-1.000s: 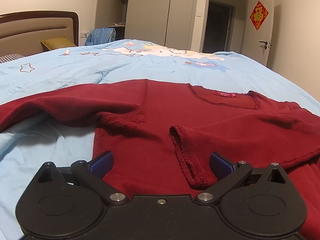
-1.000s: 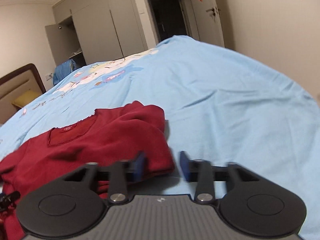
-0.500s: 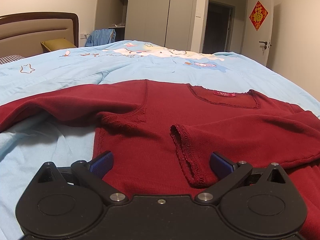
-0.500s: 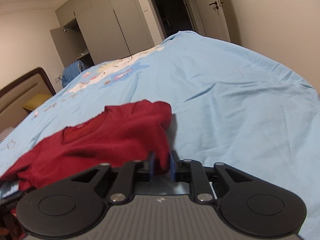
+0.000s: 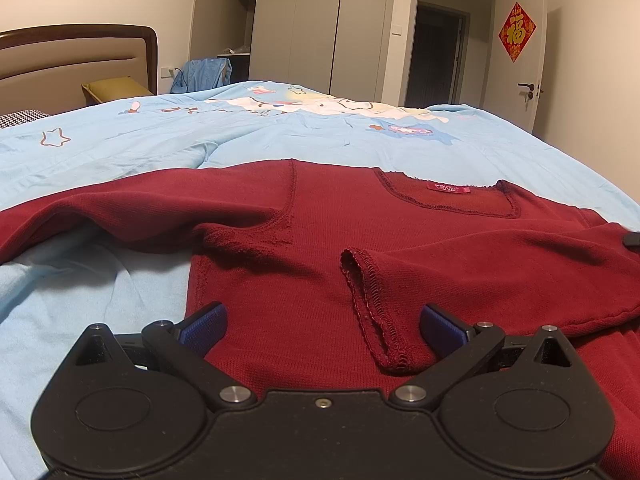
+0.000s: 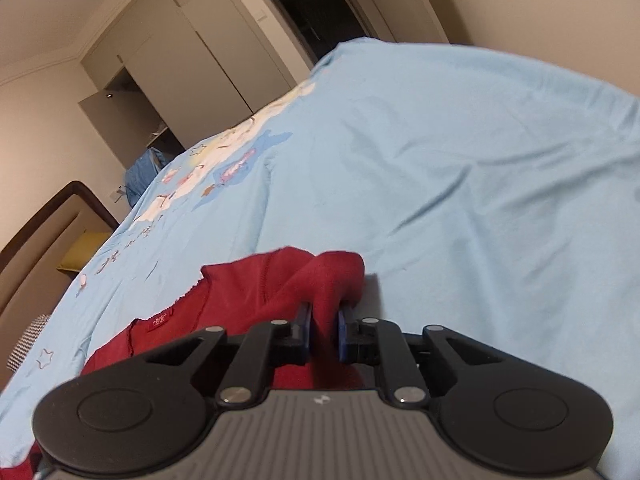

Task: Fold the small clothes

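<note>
Sweater [image 5: 320, 216] flat on bed [image 5: 280, 136]; right claw [image 6: 324, 330] pinches its edge, left claw [image 5: 322, 322] spread above its hem.

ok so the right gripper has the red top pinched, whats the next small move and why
Probably lift the pinched edge and carry it inward across the body. The right gripper is shut on a bunched side of the red top, whose far sleeve already lies folded over the front. The left gripper is open, low over the hem, grasping nothing, so it could hold the cloth flat.
</note>
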Motion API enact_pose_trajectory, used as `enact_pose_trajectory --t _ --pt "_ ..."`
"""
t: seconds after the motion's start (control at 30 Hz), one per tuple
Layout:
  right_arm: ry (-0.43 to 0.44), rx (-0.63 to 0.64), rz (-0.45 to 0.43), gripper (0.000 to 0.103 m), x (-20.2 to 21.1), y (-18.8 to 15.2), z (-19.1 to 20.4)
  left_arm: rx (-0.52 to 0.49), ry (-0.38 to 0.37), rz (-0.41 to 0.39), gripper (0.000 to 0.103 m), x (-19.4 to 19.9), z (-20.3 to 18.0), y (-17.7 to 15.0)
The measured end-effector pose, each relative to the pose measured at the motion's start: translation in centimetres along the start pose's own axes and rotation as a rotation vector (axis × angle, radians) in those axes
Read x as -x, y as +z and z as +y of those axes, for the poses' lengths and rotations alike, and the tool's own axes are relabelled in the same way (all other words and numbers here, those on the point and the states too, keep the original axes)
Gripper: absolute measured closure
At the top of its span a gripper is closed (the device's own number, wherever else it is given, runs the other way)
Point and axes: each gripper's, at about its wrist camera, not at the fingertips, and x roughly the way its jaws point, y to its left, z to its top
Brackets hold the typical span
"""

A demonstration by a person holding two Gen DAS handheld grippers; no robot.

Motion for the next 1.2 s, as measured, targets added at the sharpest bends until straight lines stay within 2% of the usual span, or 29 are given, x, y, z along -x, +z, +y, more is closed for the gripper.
enact_pose_trajectory --t 0.13,0.37,0.43,0.53,0.57,0.6,0.8,0.93,1.03,1.2 --pt "-0.06 0.11 -0.081 0.092 0.8 -0.3 1.0 0.0 0.0 0.0 0.001 0.0 0.0 0.0" --pt "-0.126 0.171 -0.046 0.091 -1.0 -2.0 0.5 0.0 0.001 0.0 0.001 0.0 0.0 0.0" --pt "-0.15 0.201 -0.041 0.086 -0.9 -2.2 0.9 0.0 0.001 0.0 0.0 0.0 0.0 0.0" --pt "-0.183 0.253 -0.055 0.063 0.4 -2.4 1.9 0.0 0.0 0.0 0.001 0.0 0.0 0.0" --pt "-0.182 0.269 -0.06 0.049 1.1 -2.6 2.1 0.0 0.0 -0.001 0.0 0.0 0.0 0.0" --pt "-0.169 0.288 -0.069 0.039 2.0 -2.8 2.1 0.001 0.0 -0.001 0.0 0.0 0.0 0.0" --pt "-0.08 0.379 -0.087 0.008 8.0 -6.6 3.1 0.024 -0.026 -0.009 0.001 0.3 0.5 0.0" --pt "-0.018 0.424 -0.068 0.001 11.6 -9.9 3.7 0.033 -0.063 0.01 0.001 2.0 1.4 0.3" --pt "-0.006 0.443 -0.077 0.0 13.5 -12.1 4.1 0.017 -0.069 0.019 0.001 4.6 2.1 -0.3" --pt "0.021 0.455 -0.096 0.0 15.5 -15.1 4.9 0.007 -0.024 0.056 0.001 9.2 4.5 -2.1"
